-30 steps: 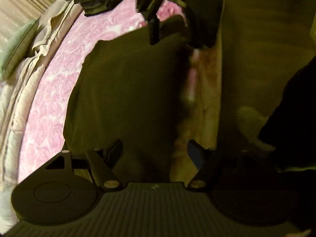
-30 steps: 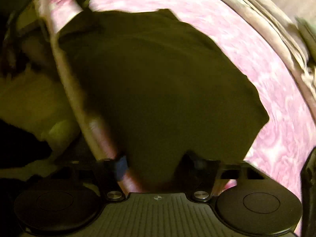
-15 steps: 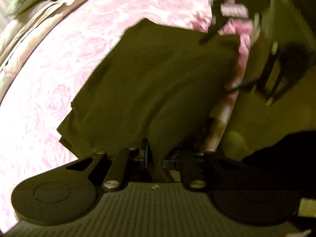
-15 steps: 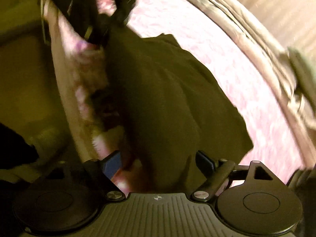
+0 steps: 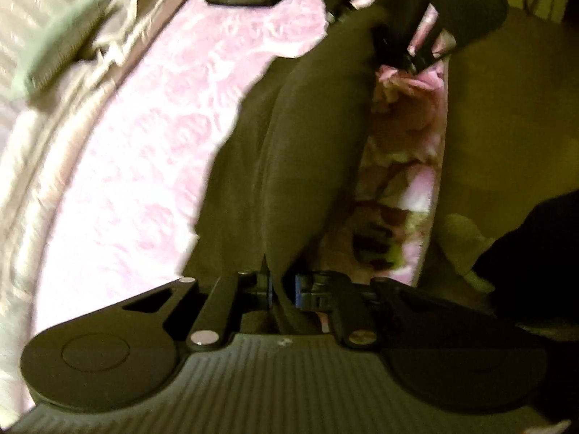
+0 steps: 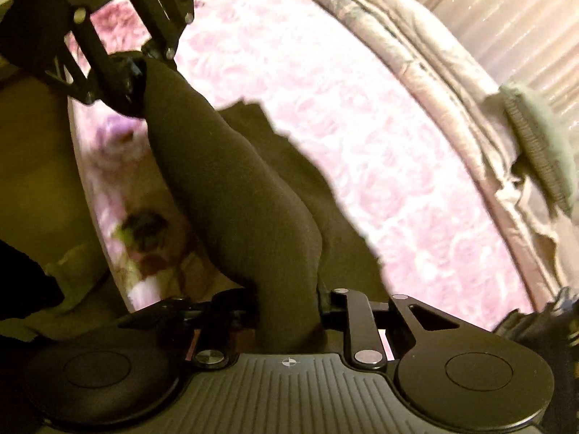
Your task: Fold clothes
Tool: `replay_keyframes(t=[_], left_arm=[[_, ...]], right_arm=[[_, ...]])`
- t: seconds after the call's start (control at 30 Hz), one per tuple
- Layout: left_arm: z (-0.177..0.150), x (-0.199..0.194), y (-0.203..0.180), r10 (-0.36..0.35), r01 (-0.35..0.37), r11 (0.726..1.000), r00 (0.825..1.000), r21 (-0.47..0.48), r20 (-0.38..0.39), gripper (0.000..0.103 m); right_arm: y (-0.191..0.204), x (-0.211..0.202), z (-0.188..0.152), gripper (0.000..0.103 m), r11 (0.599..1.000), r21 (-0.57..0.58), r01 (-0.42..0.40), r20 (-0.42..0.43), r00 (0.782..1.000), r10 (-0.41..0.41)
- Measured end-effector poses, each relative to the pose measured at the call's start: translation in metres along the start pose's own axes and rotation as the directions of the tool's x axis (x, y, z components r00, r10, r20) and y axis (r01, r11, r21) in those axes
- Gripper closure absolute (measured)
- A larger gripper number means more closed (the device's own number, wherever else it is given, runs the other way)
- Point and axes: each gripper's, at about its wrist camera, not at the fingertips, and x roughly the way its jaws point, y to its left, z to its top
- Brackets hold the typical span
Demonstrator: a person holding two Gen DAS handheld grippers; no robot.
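Dark garment (image 5: 311, 152) on pink bed (image 5: 152, 152), near edge now lifted into a ridge; a second ago it lay flat. Left hand-held gripper (image 5: 283, 289) pinched narrow on cloth, earlier wide. Right hand-held gripper (image 6: 287, 307) clamped on cloth too, was spread half a second back. Likely a fold toward the far side.

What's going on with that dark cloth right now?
Left gripper, right gripper: both shut on dark garment. Its near edge lifted off pink bedspread. Nothing blocking.
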Motion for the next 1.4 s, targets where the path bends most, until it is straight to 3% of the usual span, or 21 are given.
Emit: replay_keyframes(t=[0.33,0.57,0.87,1.4], left_arm=[[0.031,-0.055,0.034,0.066,-0.070,0.996,0.996,0.057,0.059,0.095],[0.059,-0.078,0.047,0.080,-0.090,0.991,0.991,0.095,0.103,0.095],[0.106,-0.086,0.045,0.104,-0.120,0.985,0.986,0.126,0.132,0.095],[0.188,-0.083,0.037,0.126,-0.152,0.976,0.978,0.157,0.165,0.095]], right_arm=[[-0.016,-0.088,0.037,0.082,1.000,0.010,0.029,-0.034,0.999,-0.028],[-0.037,-0.117,0.037,0.082,0.992,0.066,0.111,-0.035,0.993,-0.109],[-0.071,-0.144,0.013,0.082,0.978,0.088,0.189,-0.010,0.982,-0.189],[-0.124,-0.169,-0.054,0.082,0.977,0.088,0.193,0.019,0.981,-0.196]])
